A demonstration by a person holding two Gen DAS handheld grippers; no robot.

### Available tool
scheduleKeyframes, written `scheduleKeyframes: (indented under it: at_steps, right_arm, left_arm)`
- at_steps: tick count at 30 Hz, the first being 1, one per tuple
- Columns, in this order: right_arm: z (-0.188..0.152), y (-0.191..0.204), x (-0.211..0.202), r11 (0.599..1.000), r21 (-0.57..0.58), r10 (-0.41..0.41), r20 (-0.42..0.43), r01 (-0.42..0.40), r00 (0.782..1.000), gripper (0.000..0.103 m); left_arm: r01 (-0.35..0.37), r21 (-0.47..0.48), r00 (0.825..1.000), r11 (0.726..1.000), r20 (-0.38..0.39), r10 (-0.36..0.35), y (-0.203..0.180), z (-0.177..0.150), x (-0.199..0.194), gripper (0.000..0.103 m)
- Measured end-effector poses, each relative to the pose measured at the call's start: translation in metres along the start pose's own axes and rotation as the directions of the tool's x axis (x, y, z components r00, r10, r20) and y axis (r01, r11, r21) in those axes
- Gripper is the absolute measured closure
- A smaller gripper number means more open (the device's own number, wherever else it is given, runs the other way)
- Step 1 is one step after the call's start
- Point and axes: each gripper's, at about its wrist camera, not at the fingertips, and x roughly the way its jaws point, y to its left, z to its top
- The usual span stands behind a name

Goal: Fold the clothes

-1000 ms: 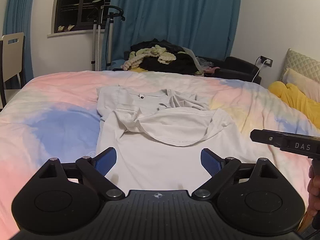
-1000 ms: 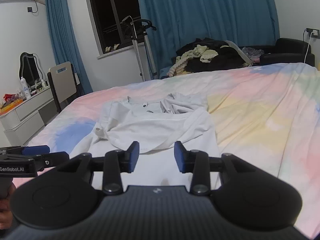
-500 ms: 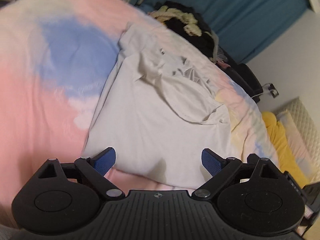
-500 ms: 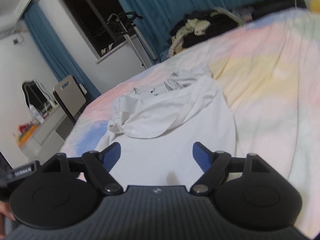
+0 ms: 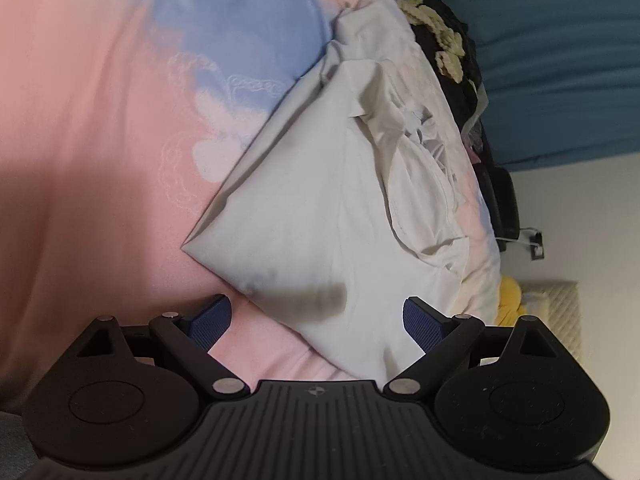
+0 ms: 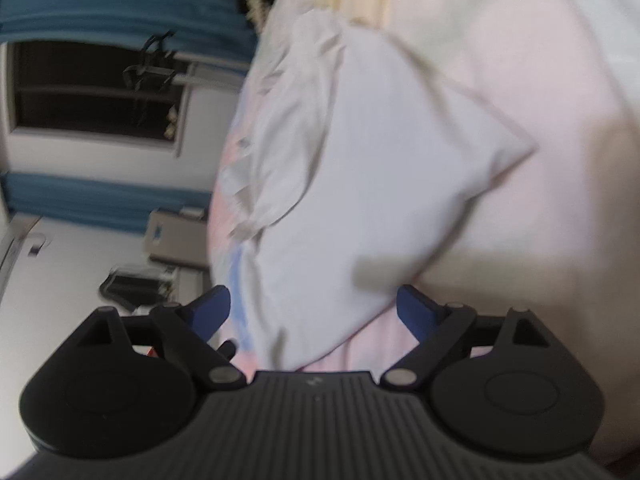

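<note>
Here both claws, left claw (image 5: 316, 318) and right claw (image 6: 314, 310), gape over the white shirt (image 5: 320, 208).

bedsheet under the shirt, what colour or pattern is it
The bedsheet is pastel tie-dye: mostly pink with a blue patch, yellow farther off. Clearest in the left wrist view, beneath the white shirt.

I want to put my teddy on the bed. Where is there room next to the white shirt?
Bare bedspread lies beside the white shirt: the pink and blue patch past its edge. The other side looks bare too, though blurred. The far end is crowded with a clothes pile.
</note>
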Motion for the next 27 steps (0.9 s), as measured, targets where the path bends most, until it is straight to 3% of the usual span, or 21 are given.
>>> scheduleKeyframes:
  at_steps: [4,9,13,14,20,23,27]
  right_arm:
    - [0.005,-0.006,0.0,0.999,0.013,-0.051,0.055,0.05,0.997,0.015]
    - [0.01,-0.013,0.001,0.993,0.033,-0.115,0.123,0.111,0.986,0.037]
    - [0.015,-0.018,0.001,0.986,0.051,-0.166,0.176,0.159,0.97,0.085]
    - [0.015,-0.018,0.002,0.988,0.042,-0.156,0.181,0.151,0.971,0.09]
    - [0.012,0.014,0.0,0.991,-0.096,-0.068,0.226,0.092,0.972,0.094]
    - [0.01,0.014,-0.011,0.994,-0.096,-0.028,0.238,0.052,0.971,0.095]
    - [0.01,0.021,-0.033,0.998,-0.068,0.004,0.255,0.013,0.967,0.095]
  left_arm:
    - [-0.022,-0.001,0.999,1.0,0.038,0.022,-0.002,0.004,0.006,0.018]
    - [-0.039,0.018,0.996,0.999,0.079,0.037,-0.008,0.007,0.007,0.039]
    - [-0.022,0.001,0.995,1.0,0.102,0.021,-0.006,0.01,0.004,0.068]
    - [-0.005,0.0,0.993,1.0,0.115,0.005,-0.005,0.009,0.003,0.077]
    - [0.073,0.039,0.978,0.997,0.192,-0.08,-0.011,0.004,-0.015,0.088]
    - [0.14,0.062,0.96,0.988,0.238,-0.151,-0.016,0.0,-0.034,0.091]
    - [0.163,0.136,0.937,0.977,0.289,-0.196,-0.029,-0.013,-0.069,0.094]
